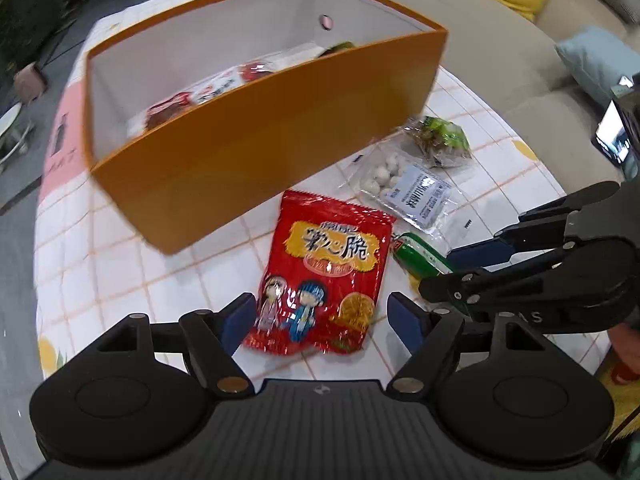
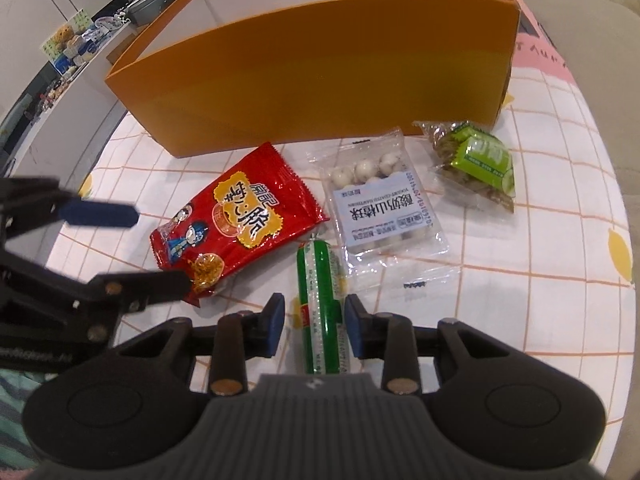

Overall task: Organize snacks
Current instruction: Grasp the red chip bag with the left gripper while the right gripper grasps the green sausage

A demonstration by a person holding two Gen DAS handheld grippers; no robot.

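Left claw (image 1: 322,318) spread over red packet (image 1: 320,276); right claw (image 2: 314,326) straddling green stick (image 2: 322,312), unpinched. Next: pinch, lift into orange box (image 1: 260,152).

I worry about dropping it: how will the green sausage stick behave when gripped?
The green sausage stick is round, so it may roll if nudged sideways. Its glossy wrapper looks slippery. The right gripper straddles it across its width, which probably suits it.
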